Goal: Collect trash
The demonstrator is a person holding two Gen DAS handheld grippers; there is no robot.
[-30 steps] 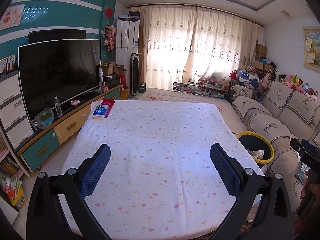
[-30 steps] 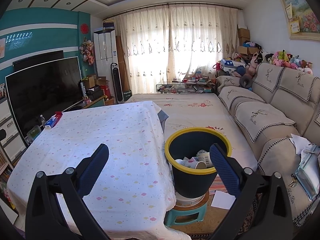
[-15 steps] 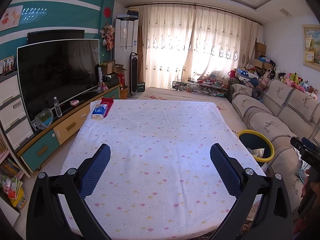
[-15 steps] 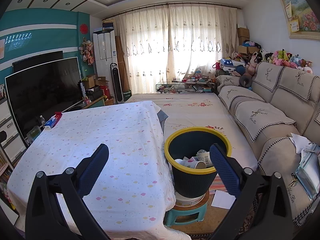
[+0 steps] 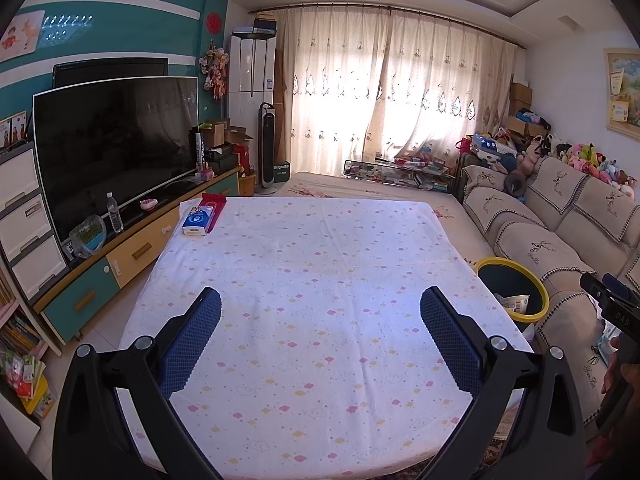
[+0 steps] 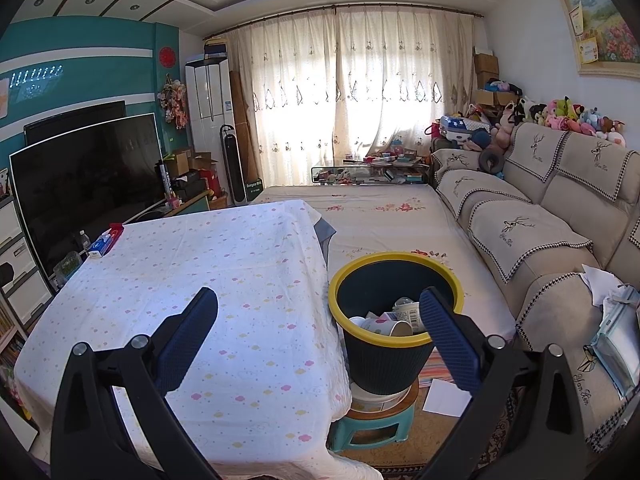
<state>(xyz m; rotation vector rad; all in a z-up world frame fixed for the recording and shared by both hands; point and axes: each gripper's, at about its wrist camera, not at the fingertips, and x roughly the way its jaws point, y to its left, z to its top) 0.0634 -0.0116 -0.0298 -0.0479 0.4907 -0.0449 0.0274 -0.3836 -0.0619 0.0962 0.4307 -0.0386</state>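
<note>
A dark bin with a yellow rim (image 6: 396, 312) stands on a small green stool beside the table's right edge; paper cups and tubs (image 6: 384, 326) lie inside it. The bin also shows in the left wrist view (image 5: 514, 286). My left gripper (image 5: 320, 332) is open and empty above the near part of the table with the patterned cloth (image 5: 312, 264). My right gripper (image 6: 318, 332) is open and empty, held over the table's right edge next to the bin.
A blue tissue box (image 5: 197, 221) lies at the table's far left corner beside a red box. A TV and low cabinet (image 5: 112, 160) run along the left. A beige sofa (image 6: 540, 232) lines the right. White paper (image 6: 446, 396) lies on the floor by the stool.
Both views have shifted only slightly; the left gripper drifted a little. Both grippers stay open and empty.
</note>
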